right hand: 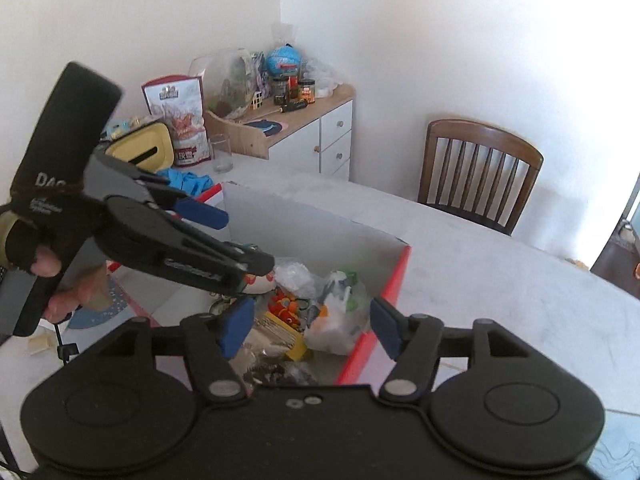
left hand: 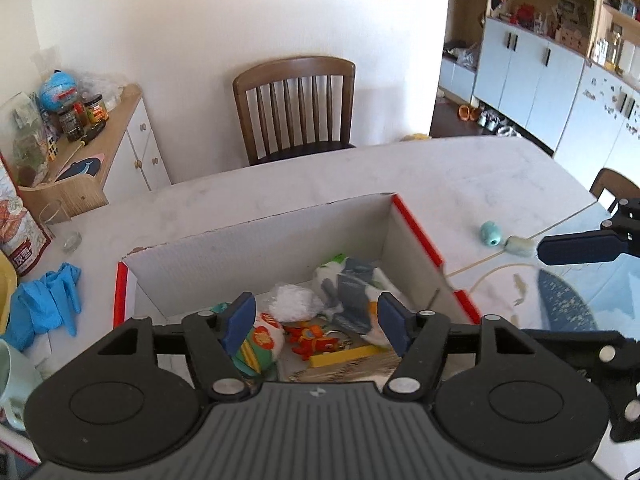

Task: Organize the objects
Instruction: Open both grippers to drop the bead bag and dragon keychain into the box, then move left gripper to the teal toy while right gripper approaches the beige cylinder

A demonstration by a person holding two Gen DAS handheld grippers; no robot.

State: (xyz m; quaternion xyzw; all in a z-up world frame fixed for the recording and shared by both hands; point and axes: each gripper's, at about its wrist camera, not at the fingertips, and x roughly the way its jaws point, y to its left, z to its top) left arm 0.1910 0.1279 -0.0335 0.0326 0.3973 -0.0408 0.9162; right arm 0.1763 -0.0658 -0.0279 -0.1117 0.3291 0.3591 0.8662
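Note:
A white cardboard box with red edges (left hand: 256, 240) (right hand: 320, 228) stands on the marble table and holds several small items: a red toy (left hand: 310, 338), a crumpled clear bag (left hand: 294, 300), a wrapped packet (left hand: 352, 288) and a yellow block (left hand: 344, 354). My left gripper (left hand: 316, 322) hovers open and empty above the box; it also shows in the right wrist view (right hand: 236, 236). My right gripper (right hand: 310, 326) is open and empty over the box's right corner; one of its fingers (left hand: 576, 246) shows in the left wrist view. A teal bead (left hand: 490, 234) and a pale cylinder (left hand: 519, 246) lie on the table right of the box.
Blue gloves (left hand: 44, 304), a drinking glass (left hand: 60, 224) and a red snack bag (left hand: 16, 220) lie left of the box. A wooden chair (left hand: 296, 104) stands behind the table. A white cabinet (left hand: 132, 144) with jars is at the back left. A blue patterned mat (left hand: 568, 300) lies right.

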